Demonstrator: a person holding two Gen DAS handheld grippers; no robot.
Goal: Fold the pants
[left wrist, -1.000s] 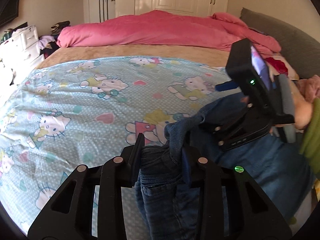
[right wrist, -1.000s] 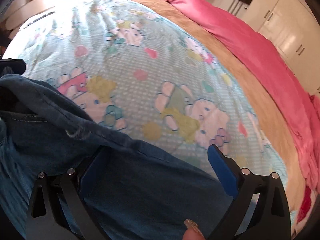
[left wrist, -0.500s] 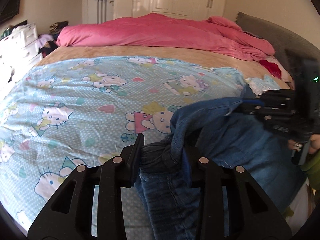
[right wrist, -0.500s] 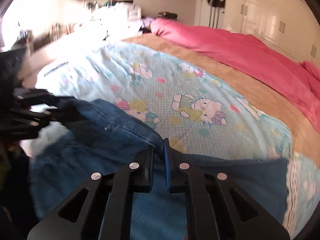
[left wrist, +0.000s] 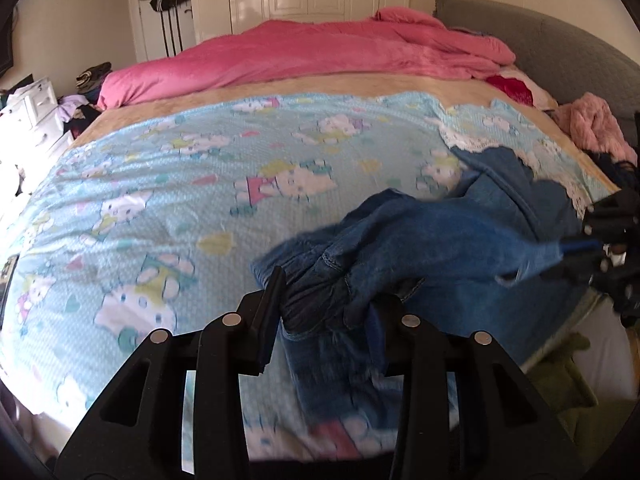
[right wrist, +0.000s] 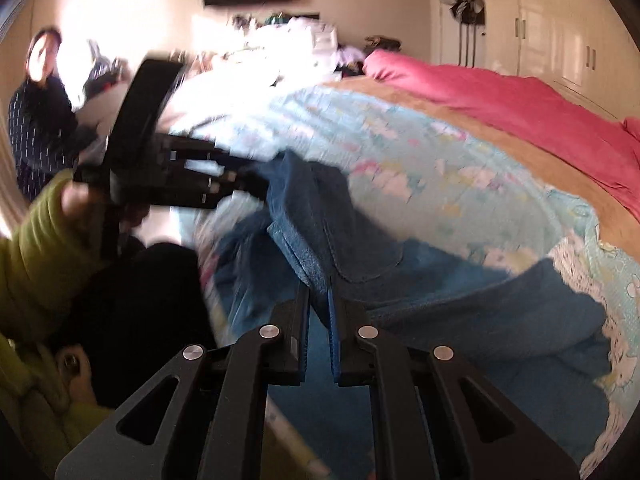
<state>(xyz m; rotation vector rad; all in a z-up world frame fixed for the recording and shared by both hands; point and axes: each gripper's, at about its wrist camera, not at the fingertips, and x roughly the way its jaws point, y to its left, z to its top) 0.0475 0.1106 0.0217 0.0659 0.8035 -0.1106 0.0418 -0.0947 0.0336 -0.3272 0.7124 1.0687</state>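
Pants: blue denim pants [left wrist: 452, 240] hang partly lifted over the near edge of the bed [left wrist: 168, 184], bunched, not yet flat.
Left hand-held gripper: the left hand-held gripper [left wrist: 326, 300] pinches a thick wad of denim, apparently the waistband end, between its fingers.
Right hand-held gripper: the right hand-held gripper [right wrist: 319, 300] has its fingers pressed nearly together on a denim edge; in the left view it shows at the far right, pulling the cloth taut.
Bed: a blue cartoon-print sheet [left wrist: 280, 148] covers it, with a pink duvet [left wrist: 320, 52] pushed to the far side.
Progress: judged early; the cloth is only being stretched between the two grips.
Left to do: laying the pants flat, aligning the legs, and every fold.
Unclear: motion blur hides which seam the right grip holds.
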